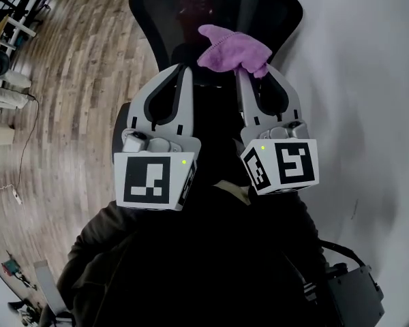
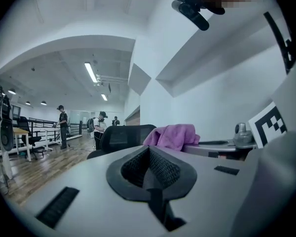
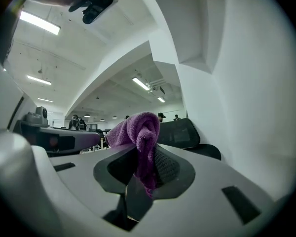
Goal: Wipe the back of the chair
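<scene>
A black mesh office chair back (image 1: 218, 9) stands ahead of me at the top of the head view, and also shows beyond each gripper (image 2: 121, 137) (image 3: 180, 132). My right gripper (image 1: 253, 73) is shut on a purple cloth (image 1: 233, 50), which bunches above its tips just short of the chair back; the same cloth (image 3: 138, 132) hangs between the jaws in the right gripper view. My left gripper (image 1: 179, 70) is shut with nothing in it, beside the right one and level with it. The cloth (image 2: 172, 136) appears to its right.
A white wall (image 1: 368, 87) runs along the right, close to the chair. Wooden floor (image 1: 75, 80) spreads to the left, with white desks and gear (image 1: 7, 39) at the far left. Several people (image 2: 98, 127) stand far off in the room.
</scene>
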Motion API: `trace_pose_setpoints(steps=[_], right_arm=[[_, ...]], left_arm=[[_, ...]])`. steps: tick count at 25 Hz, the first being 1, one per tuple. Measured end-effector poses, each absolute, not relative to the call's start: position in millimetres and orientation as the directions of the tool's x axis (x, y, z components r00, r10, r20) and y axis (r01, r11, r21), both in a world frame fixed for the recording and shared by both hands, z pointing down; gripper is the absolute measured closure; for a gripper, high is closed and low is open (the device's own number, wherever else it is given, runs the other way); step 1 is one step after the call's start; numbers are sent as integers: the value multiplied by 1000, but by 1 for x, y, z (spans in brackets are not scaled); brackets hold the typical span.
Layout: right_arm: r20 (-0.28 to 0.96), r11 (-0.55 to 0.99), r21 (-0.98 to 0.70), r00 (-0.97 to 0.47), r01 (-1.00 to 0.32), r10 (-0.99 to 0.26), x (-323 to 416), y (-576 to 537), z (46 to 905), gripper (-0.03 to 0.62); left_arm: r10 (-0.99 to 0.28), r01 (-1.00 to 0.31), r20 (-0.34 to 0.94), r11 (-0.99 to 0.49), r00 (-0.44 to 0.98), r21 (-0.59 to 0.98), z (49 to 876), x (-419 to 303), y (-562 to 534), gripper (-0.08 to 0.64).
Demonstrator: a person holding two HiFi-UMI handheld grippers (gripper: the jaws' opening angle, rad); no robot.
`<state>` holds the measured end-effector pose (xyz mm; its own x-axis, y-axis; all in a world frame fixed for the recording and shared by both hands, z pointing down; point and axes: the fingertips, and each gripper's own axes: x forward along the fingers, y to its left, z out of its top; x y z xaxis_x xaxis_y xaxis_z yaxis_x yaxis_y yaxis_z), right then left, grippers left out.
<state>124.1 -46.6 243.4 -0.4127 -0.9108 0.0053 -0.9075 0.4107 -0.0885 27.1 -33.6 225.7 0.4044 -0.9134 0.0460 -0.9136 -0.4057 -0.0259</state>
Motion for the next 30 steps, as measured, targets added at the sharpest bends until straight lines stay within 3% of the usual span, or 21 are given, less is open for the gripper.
trace_pose_setpoints(steps=[11, 15, 19, 23, 30], right_arm=[[-69, 526, -35, -523, -850, -850, 71, -17, 209, 514], [-86, 554, -36, -550, -832, -831, 60, -12, 201, 514], [-97, 568, -39, -563, -822, -821, 51, -12, 197, 514], [-109, 570, -44, -563, -821, -819, 52, -12, 194, 514], [-115, 569, -48, -562, -821, -819, 57, -16, 189, 514]], left_arm=[[-944, -944, -9, -329, 329, -33, 205, -8, -13, 557], [-941, -941, 28, -338, 337, -17, 206, -11, -5, 557], [-926, -931, -102, -363, 364, -31, 178, -9, -5, 557], [-936, -936, 19, -351, 351, -24, 196, -13, -3, 557], [-925, -927, -47, -375, 376, -24, 179, -3, -10, 557]])
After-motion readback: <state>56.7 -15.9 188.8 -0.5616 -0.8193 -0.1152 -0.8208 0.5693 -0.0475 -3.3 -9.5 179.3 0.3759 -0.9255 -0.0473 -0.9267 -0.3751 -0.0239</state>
